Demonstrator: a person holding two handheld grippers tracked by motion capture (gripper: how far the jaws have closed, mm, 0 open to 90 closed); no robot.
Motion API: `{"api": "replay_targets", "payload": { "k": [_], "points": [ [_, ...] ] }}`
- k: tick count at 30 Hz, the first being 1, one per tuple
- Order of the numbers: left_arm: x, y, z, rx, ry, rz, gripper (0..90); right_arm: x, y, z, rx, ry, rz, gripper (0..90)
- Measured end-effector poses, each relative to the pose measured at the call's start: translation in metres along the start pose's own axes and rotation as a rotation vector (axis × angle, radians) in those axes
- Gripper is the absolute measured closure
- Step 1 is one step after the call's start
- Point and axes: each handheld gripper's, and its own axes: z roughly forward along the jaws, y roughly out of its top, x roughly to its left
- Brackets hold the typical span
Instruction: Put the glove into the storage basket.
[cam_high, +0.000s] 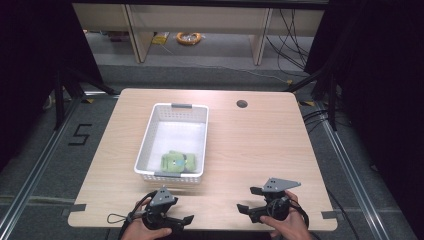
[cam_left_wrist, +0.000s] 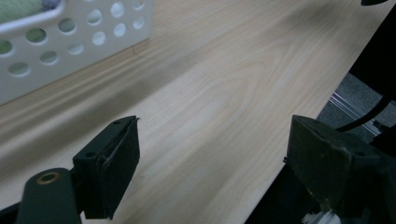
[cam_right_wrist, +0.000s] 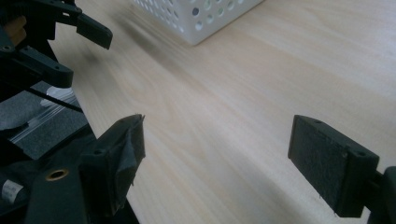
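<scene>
A: Start with the biggest thing. What carries it all?

B: A light wooden table (cam_high: 260, 150) with pale grain and a small round cable hole (cam_high: 242, 104) near its far edge. Grey floor lies around it.

A: And on it?

B: A white plastic basket (cam_high: 150, 135), rectangular, its walls pierced with rows of round holes. It stands left of the table's middle, long side running away from the person. In the left gripper view its wall (cam_left_wrist: 70, 42) fills the upper left corner; in the right gripper view one corner (cam_right_wrist: 196, 18) shows at the top.

A: What lies inside?

B: A green soft toy (cam_high: 177, 162), at the near end of the basket, against the near wall. It is light green and looks plush, with a small pale patch on top. Finer detail is too small to tell. A strip of its green shows over the basket rim in the left gripper view.

A: The tools?

B: The left gripper (cam_high: 186, 219) sits by the table's near edge, just in front of the basket, held in the person's left hand (cam_high: 145, 231). Its jaws stand wide apart with bare wood between them, holding nothing. The right gripper (cam_high: 248, 200) is near the front right of the table, in the right hand (cam_high: 287, 227), jaws likewise spread and empty, pointing towards the other gripper. Both are apart from the basket and the toy.
</scene>
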Motion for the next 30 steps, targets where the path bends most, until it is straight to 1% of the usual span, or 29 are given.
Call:
{"api": "replay_targets", "payload": {
  "k": [1,2,3,4,5,6,7,8,9,10,11,12,13,14,15,16,17,18,19,20,21,22,23,28,29,30],
  "points": [
    [0.0,-0.001,-0.001,0.009,-0.003,0.006,17.0,-0.002,-0.002,0.001,-0.002,0.008,-0.027,19.4],
    [-0.001,-0.001,-0.001,0.0,0.0,0.013,17.0,0.0,-0.004,0.0,0.001,-0.002,-0.011,18.7],
    [-0.002,-0.002,-0.002,0.003,-0.004,0.012,17.0,-0.002,-0.005,0.0,0.002,0.0,-0.03,18.4],
    [-0.003,-0.003,-0.001,-0.004,0.003,-0.004,17.0,0.001,-0.008,-0.001,0.006,-0.005,0.0,18.2],
    [-0.003,-0.003,-0.001,-0.004,0.003,-0.004,17.0,0.001,-0.008,-0.001,0.006,-0.005,0.0,18.2],
    [-0.003,-0.003,-0.002,-0.007,0.002,0.012,17.0,0.001,-0.012,-0.001,0.001,-0.01,-0.008,17.4],
    [-0.002,-0.004,-0.004,0.025,-0.006,0.032,17.0,0.001,-0.012,-0.001,0.001,-0.01,-0.008,17.4],
    [-0.004,-0.006,-0.001,0.022,0.01,0.018,17.0,0.001,-0.016,-0.002,0.0,-0.004,-0.034,16.6],
    [-0.004,-0.006,-0.001,0.022,0.01,0.018,17.0,0.001,-0.016,-0.002,0.0,-0.004,-0.034,16.6],
    [-0.006,-0.007,0.0,0.008,-0.006,-0.005,17.0,0.001,-0.018,-0.002,0.001,-0.001,-0.034,16.6],
    [-0.005,-0.007,-0.001,0.031,-0.003,0.04,17.0,0.005,-0.022,-0.004,0.004,-0.021,-0.001,16.5],
    [-0.008,-0.008,0.002,0.016,-0.005,0.014,17.0,0.002,-0.023,-0.004,-0.001,-0.01,-0.039,16.5],
    [-0.006,-0.007,0.002,0.026,-0.008,0.037,17.0,0.005,-0.025,-0.005,0.002,-0.006,-0.013,16.5],
    [-0.007,-0.007,0.003,0.013,-0.005,0.02,17.0,0.005,-0.026,-0.006,0.008,-0.016,-0.028,16.5],
    [-0.007,-0.007,0.003,0.013,-0.005,0.02,17.1,0.005,-0.026,-0.006,0.008,-0.016,-0.028,16.5],
    [-0.005,-0.007,0.002,0.029,0.004,0.028,17.1,0.004,-0.028,-0.006,-0.006,-0.028,-0.058,16.5],
    [-0.005,-0.007,0.002,0.029,0.004,0.028,17.1,0.004,-0.028,-0.006,-0.006,-0.028,-0.058,16.5],
    [-0.004,-0.007,0.002,0.028,0.003,0.04,17.0,0.005,-0.029,-0.007,0.008,-0.044,-0.063,16.5],
    [-0.004,-0.007,0.002,0.027,0.003,0.041,17.1,0.006,-0.029,-0.007,0.007,-0.027,-0.058,16.5],
    [-0.005,-0.007,0.002,0.024,0.004,0.041,17.1,0.007,-0.029,-0.007,0.009,-0.047,-0.064,16.5],
    [-0.005,-0.007,0.002,0.026,0.003,0.043,17.1,0.006,-0.029,-0.007,0.013,-0.038,-0.087,16.5],
    [-0.005,-0.007,0.002,0.026,0.003,0.043,17.1,0.009,-0.029,-0.008,0.027,-0.04,-0.04,16.5],
    [-0.006,-0.008,0.004,0.021,0.001,0.014,17.1,0.007,-0.029,-0.007,0.02,-0.043,-0.07,16.5],
    [-0.007,-0.008,0.004,0.017,-0.001,0.01,17.1,0.006,-0.029,-0.006,0.023,-0.036,-0.078,16.5],
    [-0.004,-0.007,0.002,0.035,0.002,0.048,17.1,0.006,-0.029,-0.006,0.023,-0.035,-0.079,16.5],
    [-0.005,-0.007,0.002,0.03,0.003,0.041,17.1,0.006,-0.029,-0.006,0.022,-0.035,-0.079,16.5]
  ]
}}
